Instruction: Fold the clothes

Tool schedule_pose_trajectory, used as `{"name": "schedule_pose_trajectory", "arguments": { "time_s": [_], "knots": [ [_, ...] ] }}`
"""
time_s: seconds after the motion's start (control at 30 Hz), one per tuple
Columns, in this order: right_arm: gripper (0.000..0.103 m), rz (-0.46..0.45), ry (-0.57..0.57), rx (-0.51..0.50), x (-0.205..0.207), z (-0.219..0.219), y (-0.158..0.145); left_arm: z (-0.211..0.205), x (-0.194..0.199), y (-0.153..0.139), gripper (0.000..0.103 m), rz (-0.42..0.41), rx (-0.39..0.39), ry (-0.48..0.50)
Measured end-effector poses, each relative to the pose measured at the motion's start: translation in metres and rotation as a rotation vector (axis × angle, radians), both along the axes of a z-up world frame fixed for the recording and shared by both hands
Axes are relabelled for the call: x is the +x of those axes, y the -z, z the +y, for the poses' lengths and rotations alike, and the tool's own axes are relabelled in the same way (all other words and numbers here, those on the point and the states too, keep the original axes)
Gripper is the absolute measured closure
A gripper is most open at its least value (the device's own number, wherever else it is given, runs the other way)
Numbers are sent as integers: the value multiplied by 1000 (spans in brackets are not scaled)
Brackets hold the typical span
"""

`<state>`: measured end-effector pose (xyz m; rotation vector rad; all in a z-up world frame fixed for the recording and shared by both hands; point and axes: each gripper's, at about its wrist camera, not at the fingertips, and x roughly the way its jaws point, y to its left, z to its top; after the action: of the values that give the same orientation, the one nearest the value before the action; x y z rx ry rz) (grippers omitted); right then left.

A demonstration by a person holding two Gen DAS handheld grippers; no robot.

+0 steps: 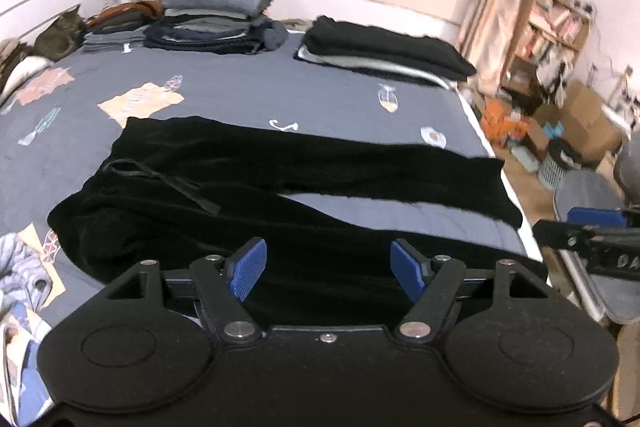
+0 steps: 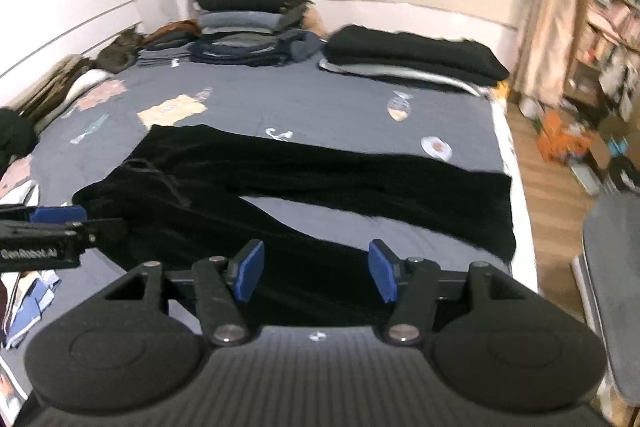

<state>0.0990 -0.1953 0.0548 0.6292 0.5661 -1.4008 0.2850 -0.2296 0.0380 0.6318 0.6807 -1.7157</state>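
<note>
Gaping, both empty: left tool, right tool; black trousers partly hidden.

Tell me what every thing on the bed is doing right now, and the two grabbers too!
black trousers: spread flat, legs apart, not yet folded
drawstring: loose on the waist
tall clothes stack: folded, piled up
black stack: folded
cat: lying down by the clothes
left gripper: open, holding nothing
right gripper: open, holding nothing
</note>
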Motion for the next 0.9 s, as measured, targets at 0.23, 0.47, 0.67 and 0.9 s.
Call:
{"name": "schedule_pose_trajectory", "arguments": {
  "time_s": [0.23,0.47,0.67,0.9],
  "knots": [
    [45,-5,79,45,-20,12,3,-2,-28,9,35,24,25,82],
    [45,10,150,50,-51,30,-12,-6,-69,19,35,42,18,205],
    [45,71,254,52,-93,56,-28,-1,-111,32,35,73,28,311],
    [44,55,355,87,-138,80,-19,24,-173,74,35,26,1,520]
  ]
}}
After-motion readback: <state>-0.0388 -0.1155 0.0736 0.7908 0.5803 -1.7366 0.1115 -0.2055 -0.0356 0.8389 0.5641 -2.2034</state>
